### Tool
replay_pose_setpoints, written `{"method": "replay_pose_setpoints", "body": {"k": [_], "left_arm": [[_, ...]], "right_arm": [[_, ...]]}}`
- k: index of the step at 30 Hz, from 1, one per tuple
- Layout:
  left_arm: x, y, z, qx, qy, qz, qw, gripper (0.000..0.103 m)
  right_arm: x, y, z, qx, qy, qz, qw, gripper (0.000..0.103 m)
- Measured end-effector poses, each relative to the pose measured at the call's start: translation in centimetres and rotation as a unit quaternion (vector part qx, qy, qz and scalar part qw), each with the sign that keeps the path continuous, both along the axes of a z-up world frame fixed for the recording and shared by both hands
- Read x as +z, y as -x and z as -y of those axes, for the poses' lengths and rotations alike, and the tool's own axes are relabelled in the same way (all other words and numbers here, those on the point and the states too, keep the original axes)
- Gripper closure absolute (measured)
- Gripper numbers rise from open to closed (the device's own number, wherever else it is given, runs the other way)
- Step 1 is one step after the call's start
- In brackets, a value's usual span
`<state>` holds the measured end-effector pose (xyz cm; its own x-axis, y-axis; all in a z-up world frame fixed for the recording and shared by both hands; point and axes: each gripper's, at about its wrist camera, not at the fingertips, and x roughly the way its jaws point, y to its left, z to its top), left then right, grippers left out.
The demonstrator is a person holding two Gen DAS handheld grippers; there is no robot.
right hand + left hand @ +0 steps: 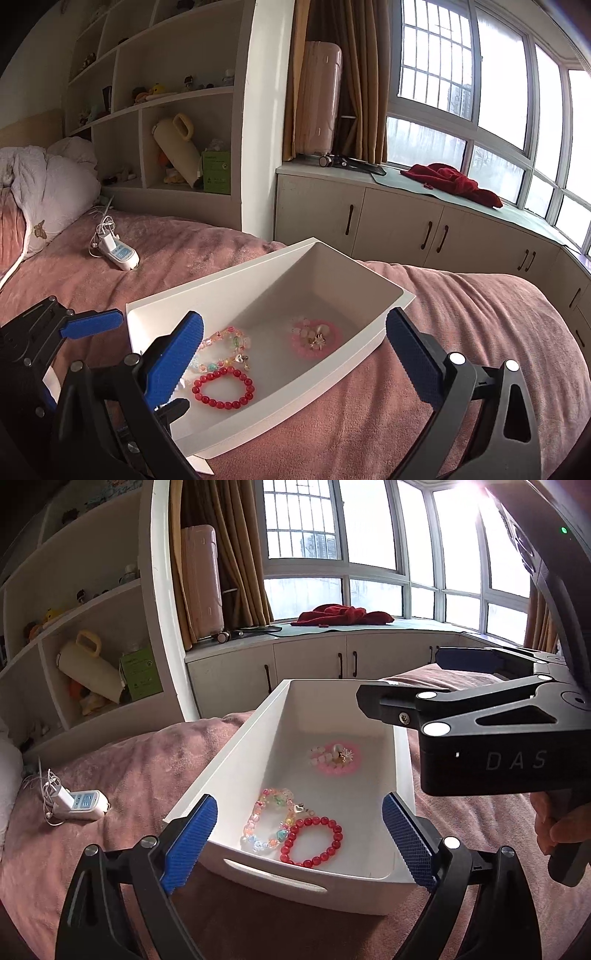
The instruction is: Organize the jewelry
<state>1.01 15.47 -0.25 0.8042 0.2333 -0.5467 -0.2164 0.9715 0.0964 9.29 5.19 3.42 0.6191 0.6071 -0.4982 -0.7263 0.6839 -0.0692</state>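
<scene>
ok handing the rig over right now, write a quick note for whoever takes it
Left tongs: open, empty, at the near end of the white plastic bin.
Right tongs: open, empty, above the bin's side.
In the bin: red bead bracelet, pastel mixed-bead bracelet, pink round piece with charms.
The bin sits on the pink blanket.
No loose jewelry in view outside the bin; check beyond the frames.

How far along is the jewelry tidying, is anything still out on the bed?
It looks nearly or fully done. Lying in the white bin are a red bead bracelet, a pastel bead bracelet and a pink piece with pale charms. Nothing is in hand: the left gripper and right gripper are both open and empty. No loose jewelry shows on the pink blanket, only a power strip.
</scene>
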Motion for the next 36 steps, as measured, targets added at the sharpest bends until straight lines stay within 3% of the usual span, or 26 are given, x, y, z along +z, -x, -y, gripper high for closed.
{"method": "replay_pose_setpoints", "body": {"k": [8,15,24,36], "left_arm": [[-0.8,1.9,0.9,-0.034,-0.02,0.013,0.9991,0.008],[-0.7,3.0,-1.3,-0.005,0.014,0.038,0.9992,0.008],[-0.3,2.8,-1.2,0.017,-0.011,0.053,0.9984,0.008],[-0.4,2.5,-1.9,0.024,0.012,0.052,0.9983,0.008]], "right_arm": [[-1.1,2.1,1.4,-0.009,-0.019,0.029,0.999,0.005],[-2.9,1.7,3.1,-0.022,-0.038,0.006,0.999,0.005],[-4.8,2.3,2.9,-0.019,-0.021,0.006,1.0,0.005],[-4.8,2.4,3.2,-0.02,-0.018,0.015,1.0,0.005]]}}
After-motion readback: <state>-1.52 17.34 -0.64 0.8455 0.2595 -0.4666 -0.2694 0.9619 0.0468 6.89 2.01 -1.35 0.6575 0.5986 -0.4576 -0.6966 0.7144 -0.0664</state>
